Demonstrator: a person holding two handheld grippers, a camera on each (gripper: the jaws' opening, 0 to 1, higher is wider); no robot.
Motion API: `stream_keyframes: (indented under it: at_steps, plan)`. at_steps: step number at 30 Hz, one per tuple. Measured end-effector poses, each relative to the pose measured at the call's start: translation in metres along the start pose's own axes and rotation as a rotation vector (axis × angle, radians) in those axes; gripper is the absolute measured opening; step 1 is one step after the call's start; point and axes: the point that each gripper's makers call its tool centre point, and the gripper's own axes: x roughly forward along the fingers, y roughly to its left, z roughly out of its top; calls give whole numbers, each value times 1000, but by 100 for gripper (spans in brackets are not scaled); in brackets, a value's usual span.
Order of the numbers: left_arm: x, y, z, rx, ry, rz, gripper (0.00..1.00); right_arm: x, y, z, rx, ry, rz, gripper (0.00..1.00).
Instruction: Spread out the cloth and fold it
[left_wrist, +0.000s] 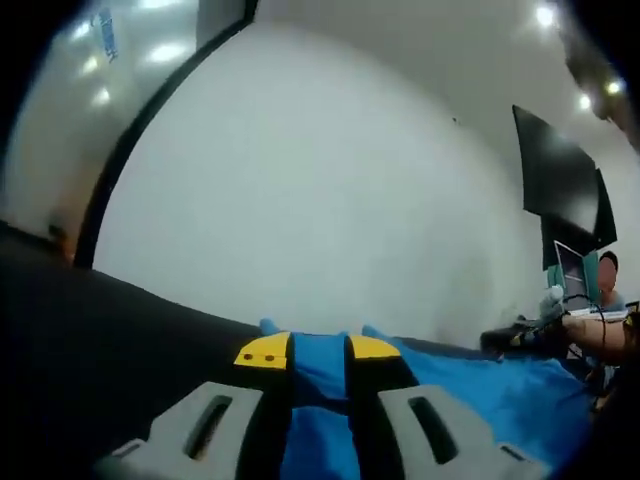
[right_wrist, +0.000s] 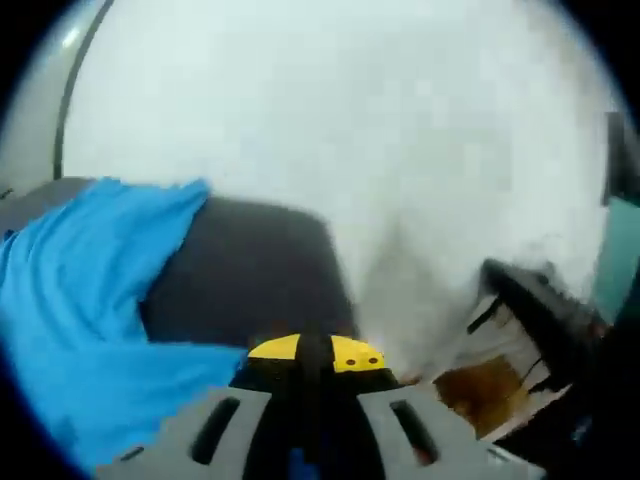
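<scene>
I see the cloth (left_wrist: 500, 395) lying on the table (left_wrist: 90, 340), running between my left gripper's (left_wrist: 318, 350) jaws and off to the right. A wall (left_wrist: 320, 200) stands behind it, a screen (left_wrist: 560, 180) far right. In the right gripper view, the cloth (right_wrist: 80, 300) lies left of my right gripper (right_wrist: 313, 352), bare table (right_wrist: 250, 280) beyond.

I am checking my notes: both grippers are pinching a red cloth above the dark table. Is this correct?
Only the colour is wrong. The cloth is blue, not red, as the left gripper view shows. The left gripper and the right gripper each pinch it above the dark table.
</scene>
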Motion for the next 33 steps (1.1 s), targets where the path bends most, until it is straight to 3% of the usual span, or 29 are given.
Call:
stream_keyframes:
  at_steps: [2, 3, 5, 6, 8, 10, 12, 14, 16, 20, 22, 24, 28, 30, 33]
  plan:
    - [1, -1, -1, 1, 5, -2, 23, -24, 7, 30, -157, -55, 47, 10]
    - [1, -2, -2, 3, 7, -3, 23, -35, 13, 33, -163, -53, 97, 10]
    - [1, -5, -2, 18, 8, -9, 23, -47, 22, 37, -40, -67, 187, 10]
    - [1, -5, -2, 22, 8, -11, 23, -52, 25, 31, 4, -25, 235, 10]
    - [1, -6, -1, 25, 5, -16, 23, -61, 35, 15, -93, 90, 363, 10]
    - [0, -5, 0, 18, 1, -19, 23, -69, 40, -16, -244, 261, 444, 10]
    - [0, -4, 1, 8, -1, -21, 23, -73, 43, -41, -331, 352, 469, 10]
    - [0, -4, 2, 0, -7, -25, 23, -78, 43, -60, -346, 424, 479, 7]
    - [-1, -4, 4, -9, -21, -27, 23, -75, 40, -69, -298, 449, 465, 5]
    - [-1, -4, 5, -21, -23, -34, 23, -72, 41, -92, -323, 557, 477, 6]
    - [0, -5, 5, -23, -26, -39, 23, -66, 39, -99, -286, 595, 454, 6]
    - [-1, -5, 6, -25, -31, -41, 23, -59, 45, -100, -233, 587, 473, 6]
    - [-1, -5, 7, -36, -39, -44, 23, -50, 51, -114, -235, 618, 474, 7]
    - [-1, -6, 8, -39, -42, -45, 23, -49, 47, -111, -217, 615, 460, 8]
    - [-1, -6, 8, -42, -45, -48, 23, -46, 39, -110, -229, 605, 410, 19]
